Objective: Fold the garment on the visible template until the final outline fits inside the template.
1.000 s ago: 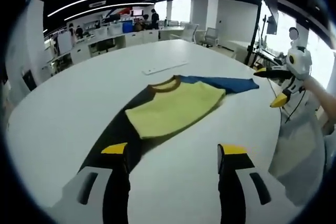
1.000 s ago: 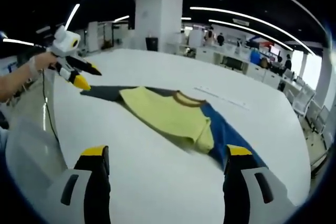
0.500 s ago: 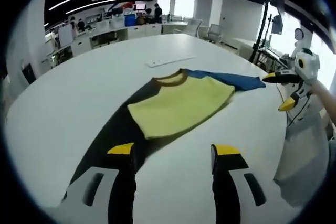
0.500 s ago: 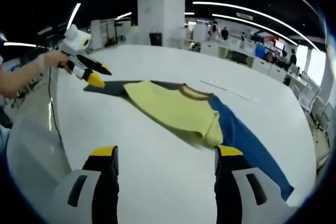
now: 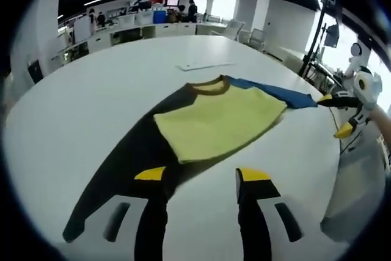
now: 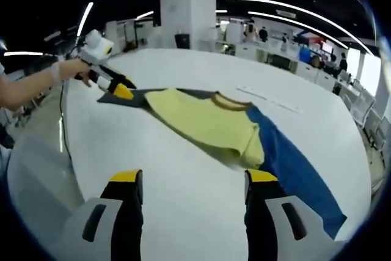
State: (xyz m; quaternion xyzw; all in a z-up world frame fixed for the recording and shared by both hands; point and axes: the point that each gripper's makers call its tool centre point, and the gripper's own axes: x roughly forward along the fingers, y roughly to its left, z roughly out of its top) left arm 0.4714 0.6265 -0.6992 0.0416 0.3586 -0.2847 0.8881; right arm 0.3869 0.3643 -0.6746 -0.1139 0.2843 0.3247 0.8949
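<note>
A long-sleeved top lies flat on the white table (image 5: 73, 108). It has a yellow body (image 5: 220, 123), a brown collar, one dark sleeve (image 5: 122, 166) and one blue sleeve (image 5: 275, 93). My left gripper (image 5: 201, 175) is open low over the dark sleeve, its left jaw above the cloth. In the right gripper view a hand holds the left gripper (image 6: 113, 84) with its yellow tip at the dark cuff (image 6: 116, 97). My right gripper (image 6: 193, 177) is open, nothing between its jaws, beside the blue sleeve (image 6: 293, 169) and the yellow body (image 6: 204, 120). From the left gripper view the right gripper (image 5: 342, 111) hangs at the blue cuff.
A flat white strip (image 5: 204, 65) lies on the table beyond the collar, seen too as the strip (image 6: 272, 99). The table edge runs close on the near side. Office desks, chairs, a white pillar (image 6: 186, 10) and a black stand (image 5: 314, 35) are behind.
Both hands have come in toward the garment, each gripper closer to its sleeve end. The jaws of both stand somewhat narrower than before. The garment has not moved.
</note>
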